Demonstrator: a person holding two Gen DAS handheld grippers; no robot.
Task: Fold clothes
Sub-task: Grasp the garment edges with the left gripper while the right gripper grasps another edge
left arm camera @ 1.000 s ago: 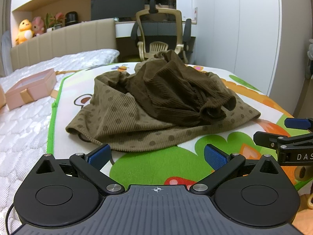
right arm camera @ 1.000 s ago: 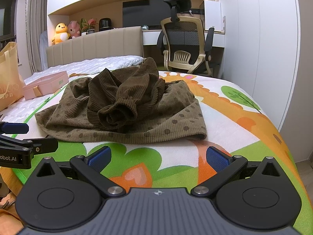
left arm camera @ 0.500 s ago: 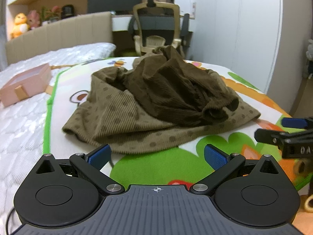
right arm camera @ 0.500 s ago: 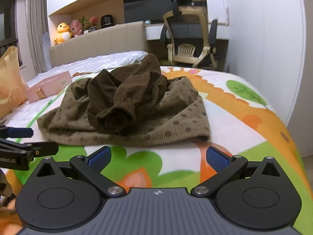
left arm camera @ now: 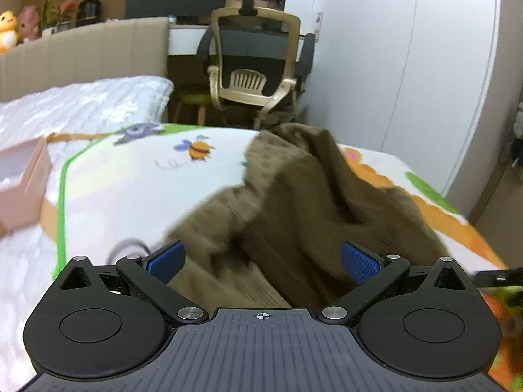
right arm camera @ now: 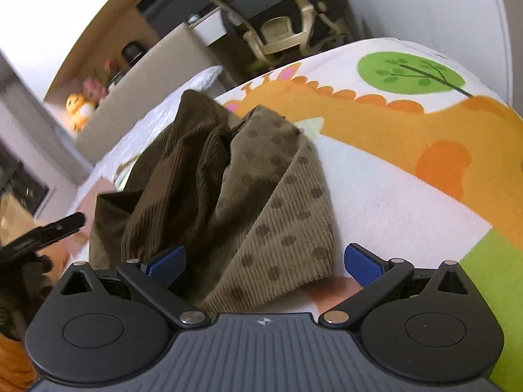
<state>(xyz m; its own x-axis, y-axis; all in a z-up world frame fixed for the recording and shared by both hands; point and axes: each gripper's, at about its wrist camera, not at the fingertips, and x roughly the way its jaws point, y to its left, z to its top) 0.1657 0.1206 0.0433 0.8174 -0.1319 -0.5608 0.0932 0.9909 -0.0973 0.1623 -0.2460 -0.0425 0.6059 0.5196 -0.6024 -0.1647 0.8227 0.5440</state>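
Observation:
A crumpled brown corduroy garment (left arm camera: pixel 294 202) with a lighter dotted part lies on a cartoon-print mat (left arm camera: pixel 130 176) over the bed. My left gripper (left arm camera: pixel 261 261) is open and low over the garment's near edge, with cloth lying between its blue pads (left arm camera: pixel 165 259). In the right wrist view the same garment (right arm camera: pixel 235 189) fills the middle. My right gripper (right arm camera: pixel 264 263) is open too, tilted, and its fingers straddle the dotted hem (right arm camera: pixel 284 245). Each gripper's black tip shows at the edge of the other's view.
A pink gift box (left arm camera: pixel 23 179) sits at the left on the white quilt. A beige headboard (left arm camera: pixel 81 52), an office chair (left arm camera: pixel 258 65) and a desk stand beyond the bed. White wardrobe doors (left arm camera: pixel 408 65) line the right. The mat (right arm camera: pixel 408 170) lies bare to the garment's right.
Both grippers have pushed forward from the bed's near edge onto the garment. The right one has also rolled sideways. Both stay open.

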